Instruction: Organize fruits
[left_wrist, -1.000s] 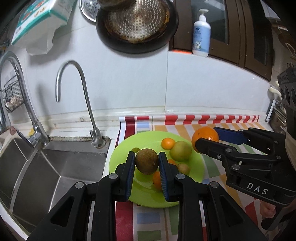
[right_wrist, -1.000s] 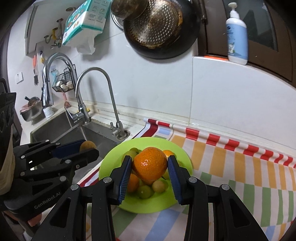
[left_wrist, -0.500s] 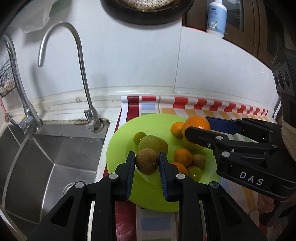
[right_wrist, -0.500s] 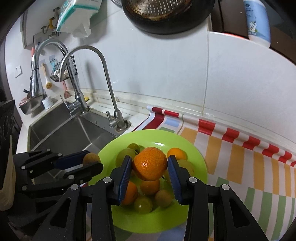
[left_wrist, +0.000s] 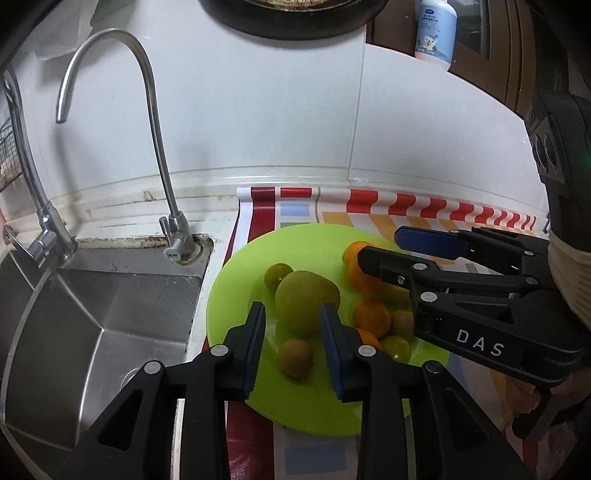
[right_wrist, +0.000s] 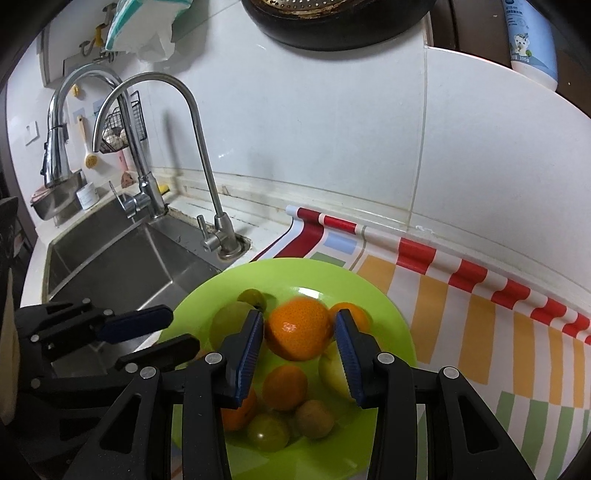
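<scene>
A lime green plate (left_wrist: 236, 280) (right_wrist: 384, 325) holds several oranges and green and brown fruits. My left gripper (left_wrist: 293, 345) is open over the plate's near side; a small brown fruit (left_wrist: 295, 357) lies on the plate between and below its jaws, with a large green fruit (left_wrist: 304, 301) just beyond. My right gripper (right_wrist: 300, 354) is open over the plate's middle. A blurred large orange (right_wrist: 298, 328) sits between its jaws, with gaps on both sides. The right gripper also shows in the left wrist view (left_wrist: 380, 247).
A steel sink (left_wrist: 92, 325) lies left of the plate, with a curved tap (left_wrist: 162, 155) at its back corner. The plate rests on a striped mat (right_wrist: 480, 306). A white tiled wall (left_wrist: 277, 122) stands behind. A dark pan (right_wrist: 340, 22) hangs above.
Both grippers came down over the plate and opened. The brown fruit left the left jaws and lies on the plate. The orange is free of the right jaws and blurred.
</scene>
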